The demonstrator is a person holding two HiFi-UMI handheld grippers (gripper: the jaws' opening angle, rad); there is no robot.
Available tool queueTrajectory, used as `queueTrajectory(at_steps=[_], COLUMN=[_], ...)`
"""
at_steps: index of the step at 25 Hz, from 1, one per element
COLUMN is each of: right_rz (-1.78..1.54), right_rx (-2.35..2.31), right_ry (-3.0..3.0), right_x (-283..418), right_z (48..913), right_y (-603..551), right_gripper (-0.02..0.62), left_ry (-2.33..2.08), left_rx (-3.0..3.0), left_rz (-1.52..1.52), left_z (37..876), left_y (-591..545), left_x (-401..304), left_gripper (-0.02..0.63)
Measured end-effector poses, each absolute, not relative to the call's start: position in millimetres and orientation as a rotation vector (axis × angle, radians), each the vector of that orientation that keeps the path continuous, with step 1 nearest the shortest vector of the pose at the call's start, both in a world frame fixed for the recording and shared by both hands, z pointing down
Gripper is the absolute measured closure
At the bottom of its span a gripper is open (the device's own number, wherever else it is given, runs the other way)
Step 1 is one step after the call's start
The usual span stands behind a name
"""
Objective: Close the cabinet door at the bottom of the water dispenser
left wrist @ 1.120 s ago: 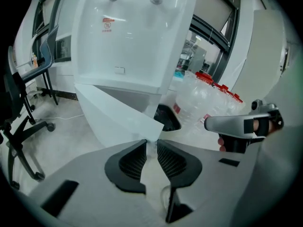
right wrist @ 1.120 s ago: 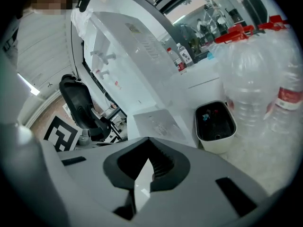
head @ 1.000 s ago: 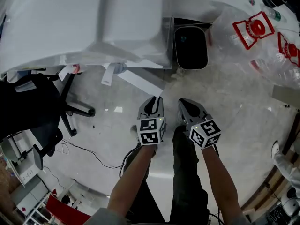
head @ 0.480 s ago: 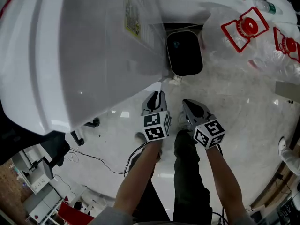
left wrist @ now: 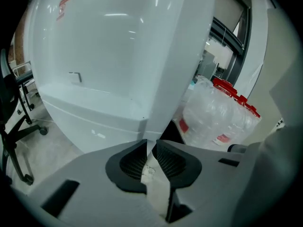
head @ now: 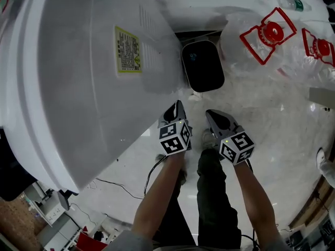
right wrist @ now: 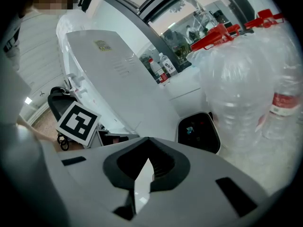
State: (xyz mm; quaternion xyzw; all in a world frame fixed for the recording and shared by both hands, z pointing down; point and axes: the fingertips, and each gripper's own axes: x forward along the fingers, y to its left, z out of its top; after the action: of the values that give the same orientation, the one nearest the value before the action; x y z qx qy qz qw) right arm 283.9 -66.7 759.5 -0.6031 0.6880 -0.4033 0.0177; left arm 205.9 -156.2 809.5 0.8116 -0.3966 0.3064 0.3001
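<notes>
The left gripper [head: 177, 106] has its jaws a thin slit apart with nothing between them, and the right gripper [head: 211, 115] just beside it is closed and empty. Both are held over the pale floor [head: 277, 129]. The white water dispenser [head: 78, 77] looms close on the left, and its bottom cabinet door cannot be made out. A black bin [head: 202, 67] and wrapped water bottles [head: 272, 56] lie ahead.
</notes>
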Motion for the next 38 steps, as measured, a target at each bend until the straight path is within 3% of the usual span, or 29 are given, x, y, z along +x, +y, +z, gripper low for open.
queueTrajectory(at_steps=[13, 19, 38], right_rz=[-1.263, -1.259, -1.097], right_rx=[-1.895, -1.908, -1.994], right_ry=[2.102, 2.089, 2.031], right_x=[264.1, 241.4, 205.8], right_z=[737.5, 705.8, 490.9], right_y=[-48.5, -30.6, -5.4], right_gripper=[0.586, 0.586, 0.587], left_ry=[-0.941, -0.901, -0.666], left_rx=[2.243, 2.298, 2.57], left_rz=[0.848, 0.864, 0.734], left_z=[780.6, 737.6, 479.4], left_y=[-127.9, -100.7, -46.3], left_x=[192.1, 170.0, 157.8], left_gripper=[0.541, 0.58, 0.598])
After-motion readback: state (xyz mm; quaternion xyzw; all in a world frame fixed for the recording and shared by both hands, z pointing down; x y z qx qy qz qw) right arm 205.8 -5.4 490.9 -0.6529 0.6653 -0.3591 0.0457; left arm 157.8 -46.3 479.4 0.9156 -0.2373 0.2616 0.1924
